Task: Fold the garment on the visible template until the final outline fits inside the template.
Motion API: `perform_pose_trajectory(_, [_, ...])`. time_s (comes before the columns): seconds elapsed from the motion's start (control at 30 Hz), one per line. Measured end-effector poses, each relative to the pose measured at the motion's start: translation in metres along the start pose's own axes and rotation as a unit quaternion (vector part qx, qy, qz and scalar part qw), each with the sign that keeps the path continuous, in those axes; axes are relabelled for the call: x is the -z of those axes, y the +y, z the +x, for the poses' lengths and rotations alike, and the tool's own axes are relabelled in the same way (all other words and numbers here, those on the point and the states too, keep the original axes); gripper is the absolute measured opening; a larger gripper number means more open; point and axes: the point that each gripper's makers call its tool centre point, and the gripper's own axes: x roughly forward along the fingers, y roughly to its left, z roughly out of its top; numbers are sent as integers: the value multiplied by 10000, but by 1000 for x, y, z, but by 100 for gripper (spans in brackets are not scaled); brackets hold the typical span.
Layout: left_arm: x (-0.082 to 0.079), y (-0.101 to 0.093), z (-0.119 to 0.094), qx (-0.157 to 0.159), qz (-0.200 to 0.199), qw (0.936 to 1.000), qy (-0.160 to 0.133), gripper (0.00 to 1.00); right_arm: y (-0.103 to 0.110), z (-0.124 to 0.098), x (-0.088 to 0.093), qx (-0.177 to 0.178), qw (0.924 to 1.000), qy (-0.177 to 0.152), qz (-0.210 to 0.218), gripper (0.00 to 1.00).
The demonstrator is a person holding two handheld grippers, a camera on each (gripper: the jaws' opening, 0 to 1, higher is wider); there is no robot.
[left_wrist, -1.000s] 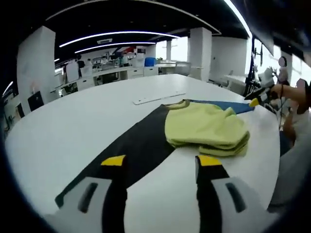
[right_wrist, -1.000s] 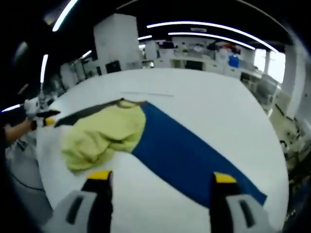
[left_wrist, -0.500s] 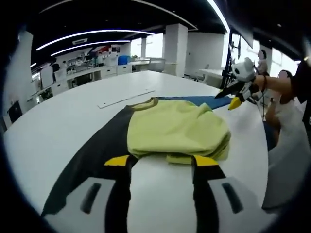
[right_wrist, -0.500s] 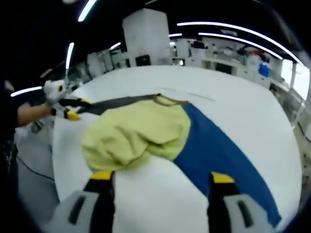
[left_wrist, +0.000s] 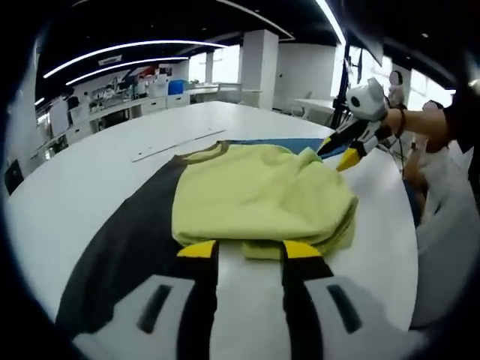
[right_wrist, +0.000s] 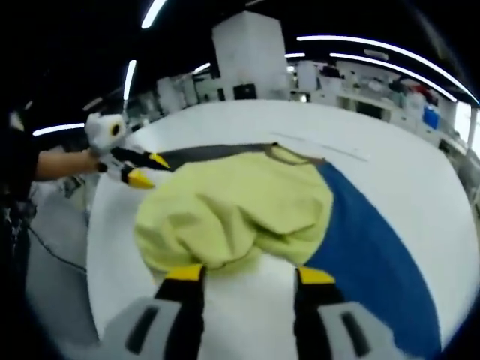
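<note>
Both grippers closed in on the garment (left_wrist: pixel 259 199) over the last second. A second back the left gripper (left_wrist: pixel 248 249) sat well short of it, with bare bench (left_wrist: pixel 90 172) and template between; at this moment its yellow tips were right at the garment's near edge, touching or just shy, I couldn't tell which. Same on the right gripper (right_wrist: pixel 250 274): tips were at the near fold of the yellow-green bundle.

Jaws narrowed on both as they came in, but stayed apart, with a gap showing between the tips and no cloth in it. Nothing was gripped yet.

The garment lay bunched in a loose stack straddling the seam of the template: partly on the black panel (left_wrist: pixel 127 240), partly on the blue panel (right_wrist: pixel 375 240). Its collar pointed toward the far edge of the bench, near a pale strip (left_wrist: pixel 176 145) lying there. In the left gripper view, the right gripper showed at the garment's far side; in the right gripper view, the left gripper sat at the bench's edge beside the black panel.

My read: this was the approach to a grab for the next fold. The bundle looked lumpy, with layers poking out at the near edge, so I judged the fold wasn't finished. The risk was pinching only the top layer and dragging the stack off the template.
</note>
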Motion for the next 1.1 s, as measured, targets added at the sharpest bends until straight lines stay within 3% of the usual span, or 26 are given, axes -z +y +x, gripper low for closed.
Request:
perform_pose_trajectory(0.33, [15, -1, 19, 149, -10, 9994, 323, 21, 8, 16, 0, -300, 9995, -19, -114, 24])
perform_pose_trajectory(0.57, [26, 2, 21, 90, 54, 9989, 464, 12, 12, 26, 2, -400, 9986, 12, -346, 20])
perform_pose_trajectory(0.7, [23, 4, 24, 9, -32, 9991, 421, 4, 14, 30, 1, -427, 9983, -29, -388, 15])
perform_pose_trajectory(0.83, [24, 4, 26, 0, -114, 9989, 450, 3, 12, 31, 3, -400, 9986, -42, -354, 1])
perform_pose_trajectory(1.1, [14, 0, 9, -156, -337, 9989, 276, 1, 16, 19, -2, -427, 9988, -122, -188, 0])
